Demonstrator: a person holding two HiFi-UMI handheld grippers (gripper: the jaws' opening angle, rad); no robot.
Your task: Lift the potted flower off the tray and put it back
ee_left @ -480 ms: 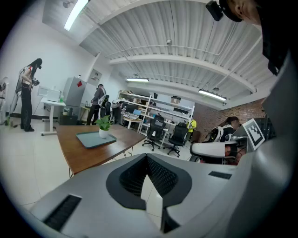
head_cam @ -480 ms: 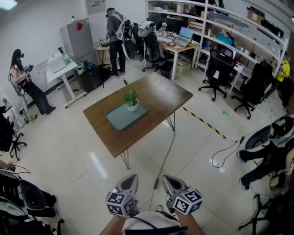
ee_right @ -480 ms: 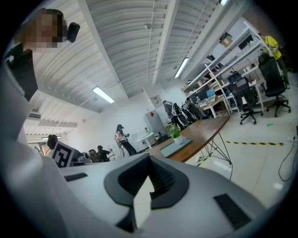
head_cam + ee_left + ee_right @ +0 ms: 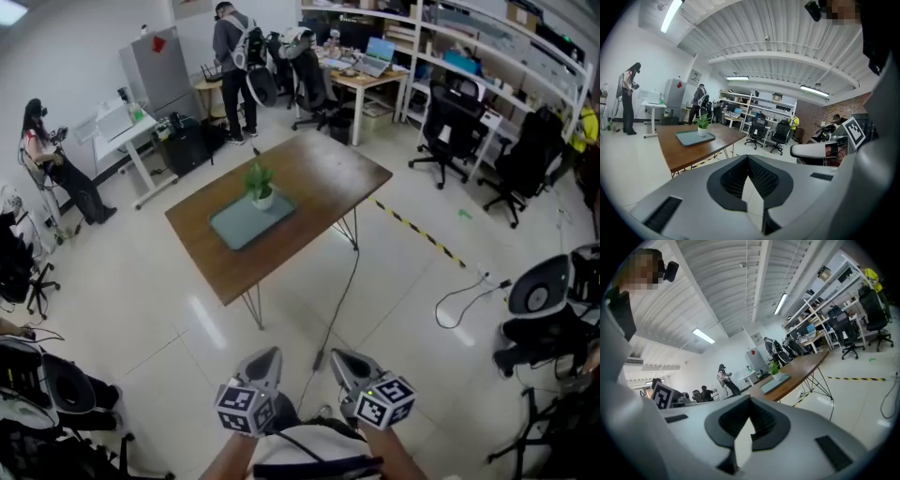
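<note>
The potted flower [image 4: 260,186] stands on the grey tray [image 4: 234,225], at the end of the tray that is farther from the person holding the grippers. The pot is white and the leaves are green. The tray lies flat near the middle of the brown tabletop [image 4: 319,183], a bit closer to its left corner than to its right corner. Both grippers are well apart from the tabletop and are held over the white floor [image 4: 141,309]. The left gripper [image 4: 263,358] has its fingers together with nothing between them. The right gripper [image 4: 345,360] is just beside it, and its fingers are together and empty too. Both point toward the tabletop and tip down a little. A black cable [image 4: 339,295] runs over the floor under the near edge of the tabletop. A strip of yellow and black tape [image 4: 419,232] lies on the floor past the right corner. Black office chairs [image 4: 452,124] stand at the back, and a person with a backpack [image 4: 232,56] stands by a desk there.
</note>
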